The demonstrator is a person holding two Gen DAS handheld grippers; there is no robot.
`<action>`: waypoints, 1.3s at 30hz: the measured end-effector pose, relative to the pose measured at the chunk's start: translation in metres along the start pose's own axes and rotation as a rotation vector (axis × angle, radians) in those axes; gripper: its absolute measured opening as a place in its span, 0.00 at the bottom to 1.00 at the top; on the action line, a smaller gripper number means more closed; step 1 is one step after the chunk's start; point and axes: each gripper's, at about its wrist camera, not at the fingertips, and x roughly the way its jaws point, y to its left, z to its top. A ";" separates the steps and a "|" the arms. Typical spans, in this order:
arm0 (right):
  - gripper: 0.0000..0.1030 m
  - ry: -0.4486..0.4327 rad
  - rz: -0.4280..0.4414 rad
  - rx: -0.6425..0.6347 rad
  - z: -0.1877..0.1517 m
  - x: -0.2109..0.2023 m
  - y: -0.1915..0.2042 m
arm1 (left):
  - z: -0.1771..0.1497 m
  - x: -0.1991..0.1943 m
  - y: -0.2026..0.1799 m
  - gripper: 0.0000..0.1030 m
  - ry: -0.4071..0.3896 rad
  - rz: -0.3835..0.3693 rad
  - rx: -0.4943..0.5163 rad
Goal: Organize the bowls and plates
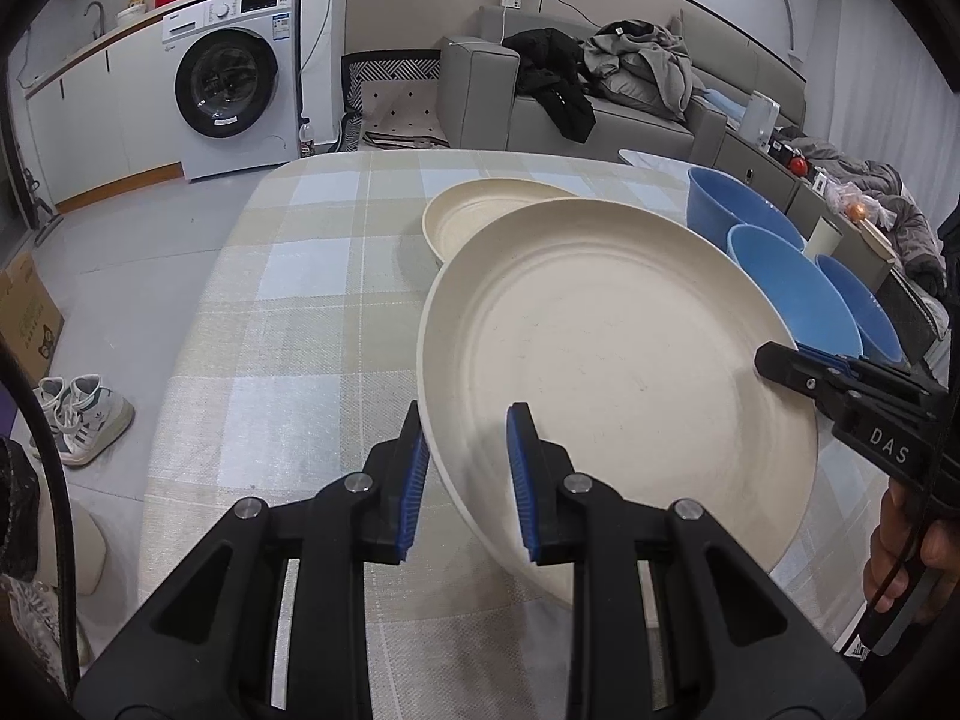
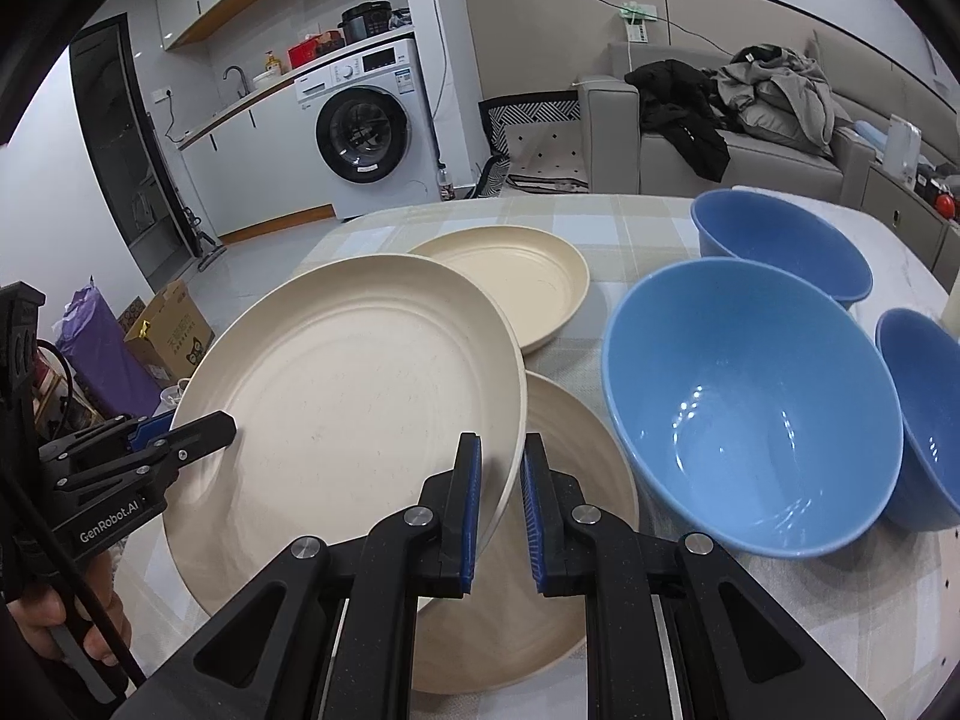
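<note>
Both grippers hold one large cream plate (image 1: 618, 360) (image 2: 348, 390), tilted above the checked tablecloth. My left gripper (image 1: 467, 414) is shut on its near left rim and also shows in the right wrist view (image 2: 225, 420). My right gripper (image 2: 501, 441) is shut on the opposite rim and enters the left wrist view from the right (image 1: 768, 360). A second cream plate (image 2: 576, 480) lies on the cloth under the held one. Behind them sits a smaller, deeper cream plate (image 1: 480, 210) (image 2: 528, 282). Three blue bowls stand to the right: a big one (image 2: 750, 408), one behind it (image 2: 780, 246), one at the edge (image 2: 924, 408).
The table (image 1: 288, 312) carries a plaid cloth, bare on its left half. A pale cylinder (image 1: 825, 234) stands beyond the bowls. On the floor are shoes (image 1: 84, 414) and a cardboard box (image 1: 24, 318). A washing machine (image 1: 234, 78) and sofa (image 1: 600, 102) stand behind.
</note>
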 end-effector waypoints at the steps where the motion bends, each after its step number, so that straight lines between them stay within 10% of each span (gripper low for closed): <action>1: 0.14 0.002 0.000 0.007 -0.001 0.001 -0.001 | 0.001 0.003 0.000 0.21 0.005 -0.004 0.004; 39: 0.15 0.043 -0.145 0.013 -0.037 0.029 -0.031 | -0.019 0.068 -0.043 0.25 0.057 0.067 0.133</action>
